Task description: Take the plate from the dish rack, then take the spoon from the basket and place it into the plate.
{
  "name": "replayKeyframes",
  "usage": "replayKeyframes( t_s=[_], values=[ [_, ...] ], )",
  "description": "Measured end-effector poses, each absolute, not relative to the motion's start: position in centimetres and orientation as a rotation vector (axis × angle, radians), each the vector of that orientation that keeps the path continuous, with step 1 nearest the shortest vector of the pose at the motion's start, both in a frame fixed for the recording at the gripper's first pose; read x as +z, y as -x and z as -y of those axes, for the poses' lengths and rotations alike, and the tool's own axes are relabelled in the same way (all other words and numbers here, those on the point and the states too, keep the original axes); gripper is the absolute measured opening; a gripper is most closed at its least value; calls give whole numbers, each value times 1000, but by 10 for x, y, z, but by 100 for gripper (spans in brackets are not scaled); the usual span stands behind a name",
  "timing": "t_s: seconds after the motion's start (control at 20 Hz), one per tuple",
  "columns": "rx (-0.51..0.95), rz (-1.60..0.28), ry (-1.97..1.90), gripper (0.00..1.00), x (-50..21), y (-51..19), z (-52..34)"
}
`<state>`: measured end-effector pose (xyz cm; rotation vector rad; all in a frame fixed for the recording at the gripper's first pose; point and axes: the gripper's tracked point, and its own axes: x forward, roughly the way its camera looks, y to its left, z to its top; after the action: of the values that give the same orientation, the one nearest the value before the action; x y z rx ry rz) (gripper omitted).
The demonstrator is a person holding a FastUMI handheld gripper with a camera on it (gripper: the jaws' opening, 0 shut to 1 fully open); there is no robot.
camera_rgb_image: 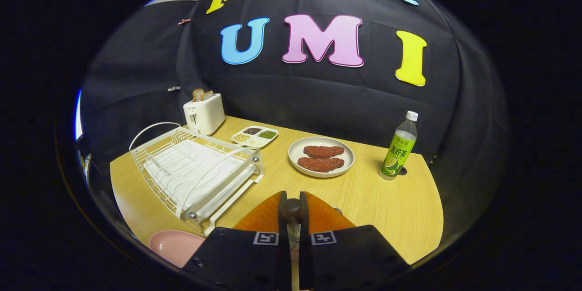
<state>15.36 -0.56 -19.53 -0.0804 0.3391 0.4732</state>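
The gripper [292, 211] has its two fingers drawn close together, and between them sits a dark rounded end with a pale shaft running back toward the camera. This looks like the handle of the spoon [292, 209], clamped on both sides, though its bowl cannot be seen. The pink plate [175, 245] lies flat on the worktop [386, 200], down to the left of the fingers and just in front of the near corner of the white wire dish rack [195, 173], which holds no dishes. Judging by that, the plate is already out of the rack and what remains is to set the spoon onto it.

The spoon is likely light, stiff and smooth, so it could swivel or slip in a narrow pinch; a hold around the middle of the handle would probably keep it steadier than one at the very tip. The plate appears to be hard and shallow, light enough to slide if nudged, so the spoon is best lowered close and released gently over its middle.

Farther off stand a toaster [204, 112], a divided dish of seeds [254, 136], a pale plate with two brown patties [321, 157] and a green bottle [399, 148], all well apart from the pink plate.
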Motion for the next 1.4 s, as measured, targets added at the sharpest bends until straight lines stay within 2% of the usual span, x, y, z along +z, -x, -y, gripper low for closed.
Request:
replayKeyframes(
  t_s=[0.4, 0.75, 1.05, 1.4],
  values=[
    [462, -278, 28, 11, -123, -143, 17],
    [424, -276, 37, 11, -97, -81, 6],
    [356, -336, 33, 11, -122, -34, -26],
    [198, -392, 71, 11, -186, -10, -37]
  ],
)
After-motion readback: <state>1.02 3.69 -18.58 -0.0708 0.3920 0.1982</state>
